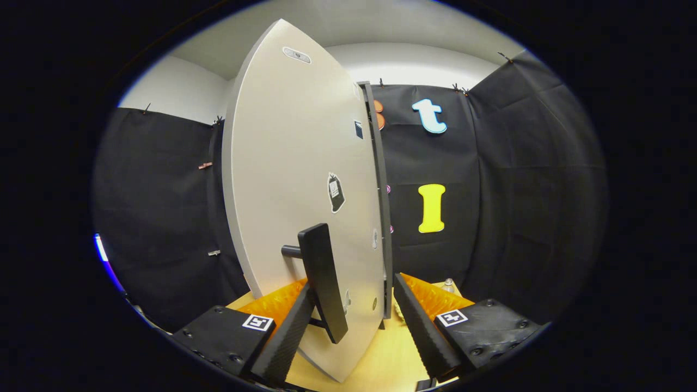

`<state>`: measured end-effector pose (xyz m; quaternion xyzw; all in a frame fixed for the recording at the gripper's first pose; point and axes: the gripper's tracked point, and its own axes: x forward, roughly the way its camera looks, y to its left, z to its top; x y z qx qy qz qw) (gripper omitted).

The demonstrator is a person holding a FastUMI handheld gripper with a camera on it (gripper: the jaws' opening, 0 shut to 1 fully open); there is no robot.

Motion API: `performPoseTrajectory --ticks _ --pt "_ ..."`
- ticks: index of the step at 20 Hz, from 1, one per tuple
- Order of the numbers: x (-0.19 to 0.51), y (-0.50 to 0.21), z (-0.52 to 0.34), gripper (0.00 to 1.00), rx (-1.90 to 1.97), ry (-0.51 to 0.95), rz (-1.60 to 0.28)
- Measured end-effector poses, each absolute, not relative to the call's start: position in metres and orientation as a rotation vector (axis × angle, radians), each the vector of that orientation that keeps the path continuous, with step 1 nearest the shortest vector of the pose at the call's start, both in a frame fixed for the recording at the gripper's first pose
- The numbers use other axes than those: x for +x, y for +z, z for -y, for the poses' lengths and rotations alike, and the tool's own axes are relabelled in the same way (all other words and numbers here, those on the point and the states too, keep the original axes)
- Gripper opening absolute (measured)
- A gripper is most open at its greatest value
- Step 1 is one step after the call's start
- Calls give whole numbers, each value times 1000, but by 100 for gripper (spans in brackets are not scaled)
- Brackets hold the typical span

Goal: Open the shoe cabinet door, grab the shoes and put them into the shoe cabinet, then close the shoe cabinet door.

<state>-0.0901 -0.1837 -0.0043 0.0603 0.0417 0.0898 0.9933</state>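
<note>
Fingers of the gripper [354, 321] are seen spread apart on either side of the cabinet door [294, 179], with the dark bar handle [322, 280] standing off the panel just ahead of the left finger and nothing yet pinched. Beyond them the door, a stiff, flat, pale panel, is judged light to swing on its hinges but too smooth to be held by its face. The rigid handle is therefore judged the right place to be gripped.

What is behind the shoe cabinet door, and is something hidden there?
The gripper is open around the handle. Behind the shoe cabinet door only the cabinet's edge and the black cloth wall show; the door covers the cabinet's inside.
</note>
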Motion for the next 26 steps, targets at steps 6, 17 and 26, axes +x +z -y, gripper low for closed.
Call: performPoseTrajectory --ticks 6,17,26 --pt "-79 2 120 93 115 179 -40" --pt "-51 5 18 97 85 233 0" --pt "-43 2 0 97 61 243 0"
